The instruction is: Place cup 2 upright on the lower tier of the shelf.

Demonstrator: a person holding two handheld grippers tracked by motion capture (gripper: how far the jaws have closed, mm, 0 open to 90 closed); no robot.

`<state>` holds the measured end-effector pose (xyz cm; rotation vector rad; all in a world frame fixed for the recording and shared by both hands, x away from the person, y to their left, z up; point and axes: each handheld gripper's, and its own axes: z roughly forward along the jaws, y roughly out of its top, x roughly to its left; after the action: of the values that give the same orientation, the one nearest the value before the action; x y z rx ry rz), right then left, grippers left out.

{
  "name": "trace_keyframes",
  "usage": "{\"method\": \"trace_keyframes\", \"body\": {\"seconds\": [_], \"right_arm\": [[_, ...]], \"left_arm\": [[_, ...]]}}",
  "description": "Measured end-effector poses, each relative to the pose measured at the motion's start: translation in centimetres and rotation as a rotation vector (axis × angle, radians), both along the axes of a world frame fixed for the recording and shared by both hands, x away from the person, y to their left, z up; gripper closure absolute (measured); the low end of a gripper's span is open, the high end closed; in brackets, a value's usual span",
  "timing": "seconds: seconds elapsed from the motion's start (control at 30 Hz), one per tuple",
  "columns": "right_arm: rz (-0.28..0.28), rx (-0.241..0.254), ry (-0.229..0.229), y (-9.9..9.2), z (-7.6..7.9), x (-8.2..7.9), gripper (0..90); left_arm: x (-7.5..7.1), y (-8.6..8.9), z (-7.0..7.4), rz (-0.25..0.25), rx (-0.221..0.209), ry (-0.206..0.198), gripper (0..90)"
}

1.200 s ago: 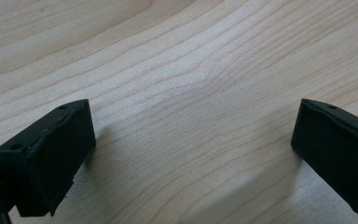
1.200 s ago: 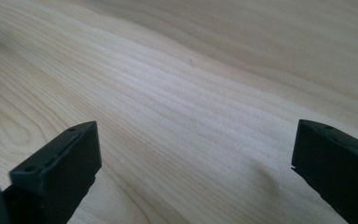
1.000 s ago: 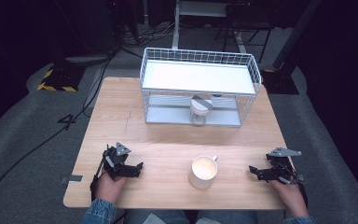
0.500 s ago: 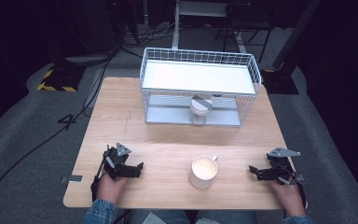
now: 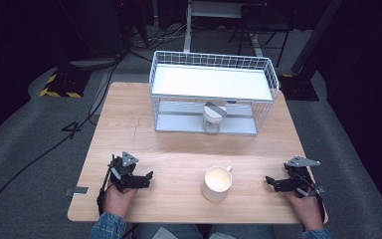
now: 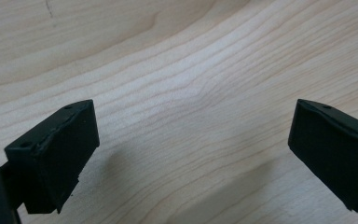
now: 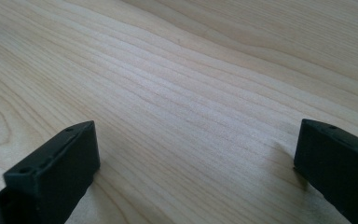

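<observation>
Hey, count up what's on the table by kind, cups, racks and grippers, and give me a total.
Cups: 2, a white mug near the front edge and a cup on the rack's lower shelf
Wire racks: 1
Grippers: 2, left gripper and right gripper, both open
Total: 5

I had my left gripper (image 5: 146,178) low at the near left of the table (image 5: 179,149) and my right gripper (image 5: 271,181) at the near right, both with jaws spread over bare wood. Between them stood the mug (image 5: 217,182), the one obstacle on the near half; open wood lay on either side of it. Bare wood also ran across the middle of the table. At the far side the wire rack (image 5: 212,94) blocked the way, its upper shelf covering a cup (image 5: 213,116) on the lower level, behind the front wires.
</observation>
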<state>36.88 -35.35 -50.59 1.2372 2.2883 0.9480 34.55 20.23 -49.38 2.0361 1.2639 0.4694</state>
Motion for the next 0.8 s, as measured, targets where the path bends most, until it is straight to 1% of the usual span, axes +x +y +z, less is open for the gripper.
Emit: {"method": "trace_keyframes", "body": {"seconds": [0.07,0.13,0.17,0.2,0.23,0.27,0.33,0.37,0.4,0.5,0.6,0.63,0.67,0.7,0.73,0.77,0.8], "right_arm": [[0.000,0.000,0.000,0.0,0.0,0.0,0.0],[0.000,0.000,0.000,0.0,0.0,0.0,0.0],[-0.001,-0.001,0.001,0.0,0.0,0.0,0.0],[0.000,0.000,0.000,0.0,0.0,0.0,0.0],[0.000,0.000,0.000,0.0,0.0,0.0,0.0],[0.000,-0.001,0.000,0.0,0.0,0.0,0.0],[0.000,0.000,0.000,0.0,0.0,0.0,0.0],[0.000,0.000,0.000,0.0,0.0,0.0,0.0],[0.000,0.000,0.000,0.0,0.0,0.0,0.0],[-0.001,0.000,0.000,0.0,0.0,0.0,0.0],[-0.002,-0.001,0.000,0.0,0.0,0.0,0.0],[-0.002,-0.001,0.000,0.0,0.0,0.0,0.0],[-0.002,-0.001,0.000,0.0,0.0,0.0,0.0],[-0.002,-0.001,0.000,0.0,0.0,0.0,0.0],[-0.002,-0.001,0.000,0.0,0.0,0.0,0.0],[-0.002,-0.001,0.000,0.0,0.0,0.0,0.0],[-0.002,-0.001,0.000,0.0,0.0,0.0,0.0]], "left_arm": [[-0.1,-0.2,0.2,-0.002,-0.006,-0.006,2.2],[-0.5,-0.7,0.8,-0.022,-0.013,-0.026,2.2],[-0.5,-0.7,0.8,-0.022,-0.013,-0.026,2.2],[-0.8,-1.1,1.4,-0.035,-0.045,-0.032,2.2],[-0.8,-1.1,1.4,-0.035,-0.045,-0.032,2.2],[-1.2,-1.5,2.2,-0.053,-0.082,-0.038,2.2],[-1.7,-2.1,2.9,-0.073,-0.102,-0.047,2.2],[-1.7,-2.1,2.9,-0.073,-0.102,-0.047,2.3],[-1.9,-2.5,3.1,-0.083,-0.104,-0.057,2.3],[-2.6,-3.6,3.7,-0.122,-0.131,-0.077,2.2],[-3.2,-4.9,4.4,-0.160,-0.169,-0.086,2.2],[-3.4,-5.3,4.6,-0.177,-0.177,-0.088,2.2],[-3.8,-6.4,5.0,-0.209,-0.196,-0.094,2.2],[-4.0,-7.0,5.2,-0.227,-0.198,-0.100,2.2],[-4.0,-7.0,5.2,-0.227,-0.198,-0.100,2.2],[-4.2,-7.5,5.4,-0.246,-0.198,-0.104,2.2],[-4.6,-8.6,5.6,-0.277,-0.201,-0.109,2.2]]}}
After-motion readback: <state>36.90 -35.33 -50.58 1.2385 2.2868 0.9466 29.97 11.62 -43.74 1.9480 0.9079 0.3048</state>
